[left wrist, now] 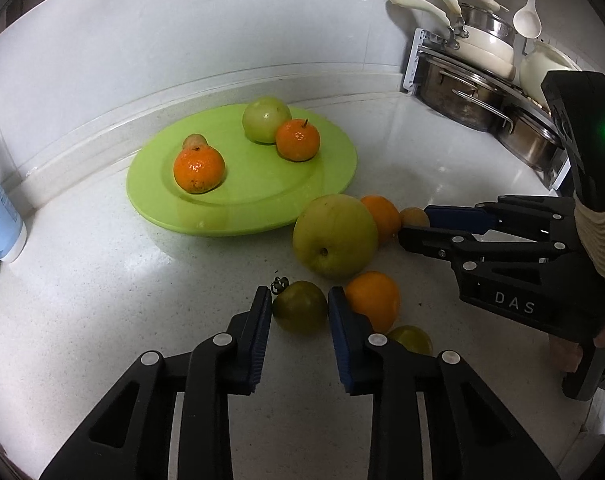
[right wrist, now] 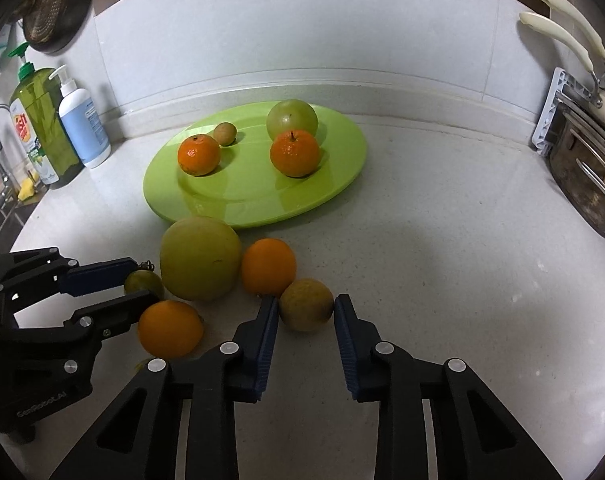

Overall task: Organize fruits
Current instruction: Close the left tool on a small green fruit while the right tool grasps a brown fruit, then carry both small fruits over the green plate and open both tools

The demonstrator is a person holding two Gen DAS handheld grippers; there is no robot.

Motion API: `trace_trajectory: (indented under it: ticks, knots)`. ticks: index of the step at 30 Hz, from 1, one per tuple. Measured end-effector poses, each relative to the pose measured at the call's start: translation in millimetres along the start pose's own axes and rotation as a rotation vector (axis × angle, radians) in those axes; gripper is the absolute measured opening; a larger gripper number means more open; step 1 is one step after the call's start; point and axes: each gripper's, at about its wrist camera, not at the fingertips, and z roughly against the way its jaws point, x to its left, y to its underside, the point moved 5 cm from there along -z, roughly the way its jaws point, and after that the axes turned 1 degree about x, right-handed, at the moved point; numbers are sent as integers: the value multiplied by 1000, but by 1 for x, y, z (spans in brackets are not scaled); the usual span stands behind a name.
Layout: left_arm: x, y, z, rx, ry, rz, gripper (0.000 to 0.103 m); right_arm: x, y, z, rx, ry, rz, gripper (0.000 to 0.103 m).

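A lime-green plate (left wrist: 242, 208) (right wrist: 242, 204) near the back wall carries two tangerines, a green apple (right wrist: 292, 120) and a small brown fruit. In front of it lie a big yellow-green fruit (left wrist: 334, 236) (right wrist: 200, 258), two oranges (left wrist: 372, 300) (right wrist: 268, 266) and a small yellowish tomato (left wrist: 410, 338). My left gripper (left wrist: 300, 296) (right wrist: 142, 280) is shut on a dark green tomato (left wrist: 300, 314) (right wrist: 144, 282) resting on the counter. My right gripper (right wrist: 307, 300) (left wrist: 416, 222) is shut on a small brownish-yellow fruit (right wrist: 306, 312) (left wrist: 414, 216), also on the counter.
A rack of steel pots and white pans (left wrist: 474, 96) fills the right corner. A white pump bottle (right wrist: 82, 120) and a green soap bottle (right wrist: 42, 120) stand at the left by the sink. The white wall runs close behind the plate.
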Motion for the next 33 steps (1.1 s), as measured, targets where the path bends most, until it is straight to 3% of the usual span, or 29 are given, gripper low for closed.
trace_trajectory:
  ticks: [20, 33]
  knots:
    - [1, -16, 50, -98, -53, 33, 29, 11, -8, 46, -71, -27, -8, 30]
    - [25, -57, 72, -182, -118, 26, 29, 31, -63, 60, -155, -64, 43, 30]
